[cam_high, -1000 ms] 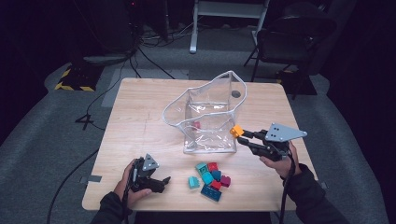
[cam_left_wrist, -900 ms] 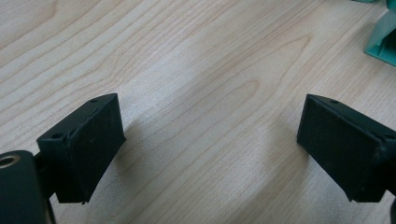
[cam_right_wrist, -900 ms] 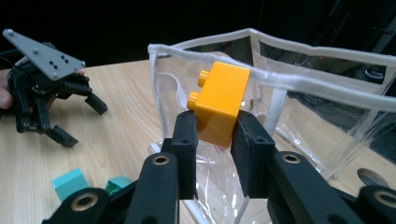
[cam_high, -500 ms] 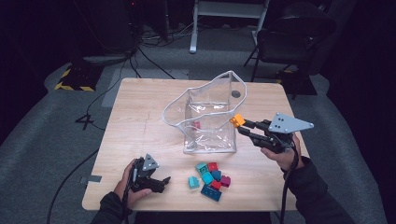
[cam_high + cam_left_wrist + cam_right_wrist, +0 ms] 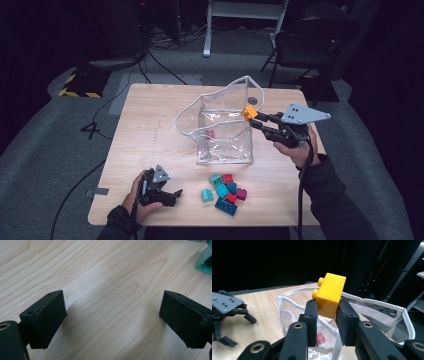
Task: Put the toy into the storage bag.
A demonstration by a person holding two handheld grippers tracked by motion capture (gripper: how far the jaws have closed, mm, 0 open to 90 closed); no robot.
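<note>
High view: the right gripper point(image 5: 251, 116), fingers clamped on the orange brick point(image 5: 249, 112), hangs at the clear bag's point(image 5: 225, 142) three-o'clock rim. The opening lies toward nine o'clock. The left gripper's point(image 5: 172, 196) fingers stand apart, empty.

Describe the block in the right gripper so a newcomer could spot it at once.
Start at the clear bag in the middle of the table. At the bag's right rim, the right gripper pinches an orange block in the air. It is the sole orange block; the others lie heaped in front of the bag.

Bag point(image 5: 220, 131) mid-table point(image 5: 150, 115), brick pile point(image 5: 226, 192) before it, one brick point(image 5: 210, 134) inside
</note>
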